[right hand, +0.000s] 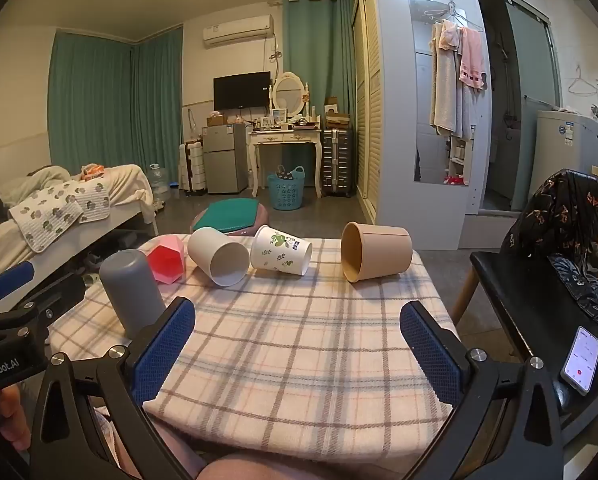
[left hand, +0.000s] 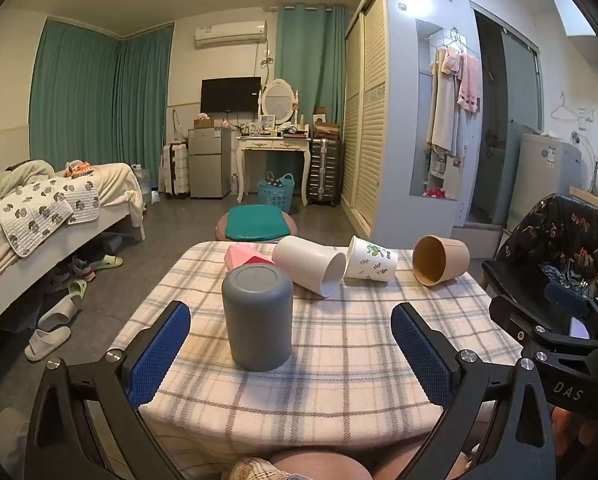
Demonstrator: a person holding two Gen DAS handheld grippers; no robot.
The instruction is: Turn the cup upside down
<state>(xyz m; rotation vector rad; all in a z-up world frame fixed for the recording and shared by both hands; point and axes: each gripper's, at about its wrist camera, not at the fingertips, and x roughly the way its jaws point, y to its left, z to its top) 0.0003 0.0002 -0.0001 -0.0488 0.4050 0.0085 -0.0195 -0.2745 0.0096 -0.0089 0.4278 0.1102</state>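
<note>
A grey cup [left hand: 257,316] stands upside down on the plaid tablecloth [left hand: 339,360], just ahead of my open, empty left gripper [left hand: 291,344]; it also shows in the right wrist view [right hand: 131,292]. Behind it lie on their sides a pink cup [left hand: 243,258], a white cup [left hand: 311,266], a leaf-print cup [left hand: 371,260] and a tan cup [left hand: 439,260]. My right gripper [right hand: 299,344] is open and empty over the tablecloth [right hand: 299,360], short of the tan cup [right hand: 375,252].
A black chair [right hand: 539,300] with a dark floral cloth stands right of the table, a phone [right hand: 581,360] on its seat. A bed [left hand: 39,216] is to the left, slippers on the floor beside it. A round stool with a green cushion [left hand: 255,222] sits beyond the table.
</note>
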